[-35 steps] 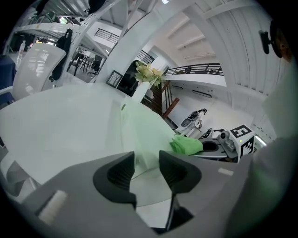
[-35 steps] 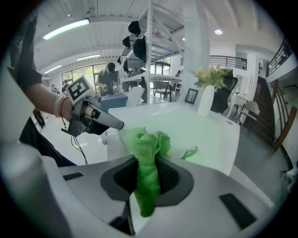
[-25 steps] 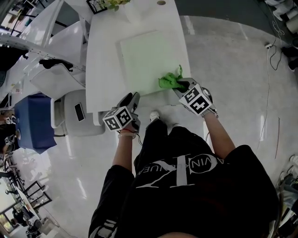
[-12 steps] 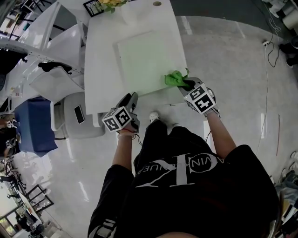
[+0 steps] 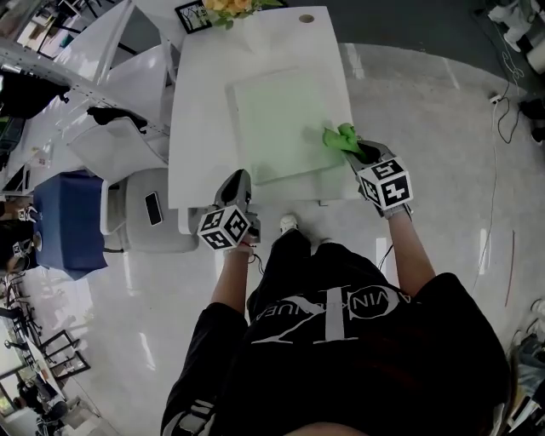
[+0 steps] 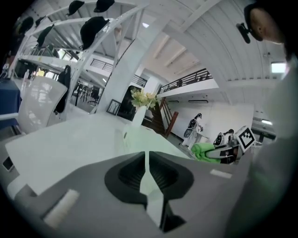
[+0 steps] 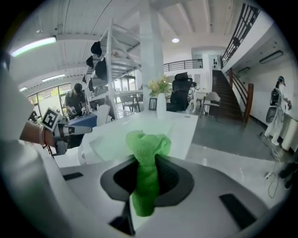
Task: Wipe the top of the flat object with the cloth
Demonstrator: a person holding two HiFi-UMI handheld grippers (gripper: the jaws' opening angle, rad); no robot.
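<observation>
A pale green flat pad [image 5: 281, 123] lies on the white table [image 5: 197, 128]. My right gripper [image 5: 358, 149] is shut on a bright green cloth [image 5: 341, 138] at the pad's right edge, near the table's right side. In the right gripper view the cloth [image 7: 148, 144] stands bunched between the jaws of this gripper [image 7: 148, 160], above the pad [image 7: 121, 135]. My left gripper [image 5: 238, 179] hovers at the table's front edge, short of the pad. Its jaws [image 6: 147, 155] have just been closing and are nearly together, with nothing between them. The left gripper view shows the cloth [image 6: 202, 151] far right.
A vase of flowers [image 5: 230, 7] and a framed picture [image 5: 194, 17] stand at the table's far end, near a round cable hole [image 5: 306, 18]. White chairs [image 5: 111, 140] crowd the left side, one with a phone [image 5: 153, 208] on it. A blue seat [image 5: 66, 221] is further left.
My right gripper has carried the cloth from the pad's near right corner toward the table's right edge. The left gripper stays by the front edge, slightly raised.
</observation>
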